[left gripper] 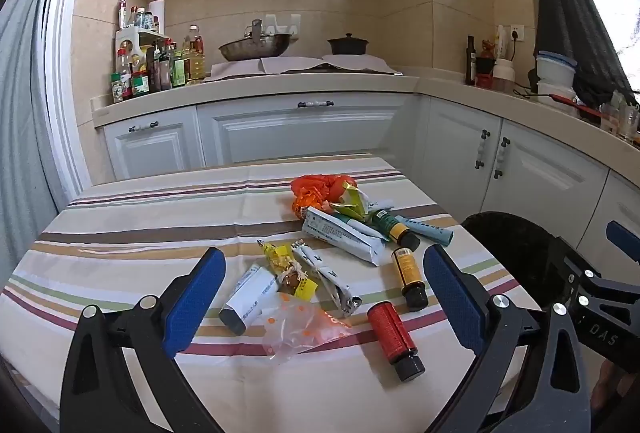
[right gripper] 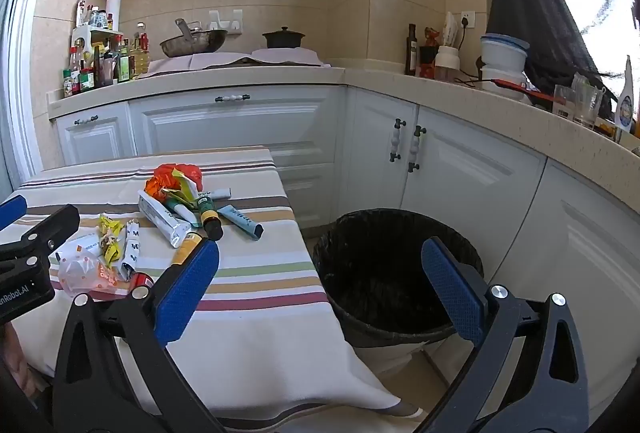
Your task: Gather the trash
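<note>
Trash lies scattered on the striped tablecloth [left gripper: 132, 233]. My left gripper [left gripper: 324, 297] hovers open above its near part, holding nothing. Between its blue fingers I see a red bottle [left gripper: 394, 337], a brown bottle with an orange label [left gripper: 410, 279], a clear dotted bag [left gripper: 300, 329], a white box [left gripper: 250, 297] and a yellow wrapper [left gripper: 288, 273]. Farther back lie a white-green carton [left gripper: 344, 239] and an orange bag [left gripper: 320, 191]. My right gripper [right gripper: 320, 293] is open and empty, over the table's right edge next to the black-lined bin [right gripper: 400, 273].
The bin stands on the floor between the table's right side and white cabinets [right gripper: 460, 169]. A counter [right gripper: 240, 77] behind holds bottles, a wok and a pot. The left gripper's black frame [right gripper: 36, 245] shows at the left of the right wrist view.
</note>
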`<state>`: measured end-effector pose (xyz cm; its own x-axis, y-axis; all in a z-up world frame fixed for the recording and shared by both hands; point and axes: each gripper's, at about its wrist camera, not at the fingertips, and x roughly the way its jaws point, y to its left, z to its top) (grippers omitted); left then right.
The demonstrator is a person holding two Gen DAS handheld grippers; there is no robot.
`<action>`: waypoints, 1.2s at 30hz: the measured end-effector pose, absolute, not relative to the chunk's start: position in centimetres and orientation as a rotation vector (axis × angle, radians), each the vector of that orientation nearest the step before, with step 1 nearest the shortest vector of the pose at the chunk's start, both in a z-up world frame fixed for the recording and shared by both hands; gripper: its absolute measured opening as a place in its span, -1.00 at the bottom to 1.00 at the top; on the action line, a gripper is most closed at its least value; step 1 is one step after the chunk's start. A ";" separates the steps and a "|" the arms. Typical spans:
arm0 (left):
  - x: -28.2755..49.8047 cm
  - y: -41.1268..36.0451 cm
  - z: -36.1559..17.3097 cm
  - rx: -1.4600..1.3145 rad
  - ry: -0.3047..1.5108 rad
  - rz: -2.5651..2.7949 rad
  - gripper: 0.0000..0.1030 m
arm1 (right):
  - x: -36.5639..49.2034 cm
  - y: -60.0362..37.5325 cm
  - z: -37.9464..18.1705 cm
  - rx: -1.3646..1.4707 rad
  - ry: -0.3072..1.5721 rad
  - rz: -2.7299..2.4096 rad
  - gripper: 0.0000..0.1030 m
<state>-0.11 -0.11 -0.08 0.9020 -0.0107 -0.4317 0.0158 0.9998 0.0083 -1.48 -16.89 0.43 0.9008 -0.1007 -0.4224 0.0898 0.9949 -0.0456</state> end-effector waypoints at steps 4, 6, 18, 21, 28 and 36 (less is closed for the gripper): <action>-0.5 -0.1 -0.1 0.019 0.447 -0.028 0.88 | -1.4 -16.9 0.4 -0.024 0.441 -0.099 0.92; -0.7 -0.1 0.0 0.021 0.446 -0.032 0.88 | -1.4 -16.9 0.4 -0.023 0.442 -0.099 0.92; 0.3 -0.3 -0.2 0.023 0.459 -0.004 0.88 | -1.4 -17.2 0.6 -0.027 0.441 -0.103 0.92; 0.4 -0.5 0.2 0.023 0.459 -0.005 0.88 | -1.2 -17.6 0.4 -0.025 0.439 -0.105 0.92; 0.5 -0.8 0.1 0.027 0.460 -0.010 0.88 | -1.6 -17.9 0.8 -0.024 0.438 -0.119 0.92; 0.7 -0.9 0.0 0.031 0.461 -0.015 0.88 | -1.5 -18.1 0.7 -0.020 0.439 -0.128 0.92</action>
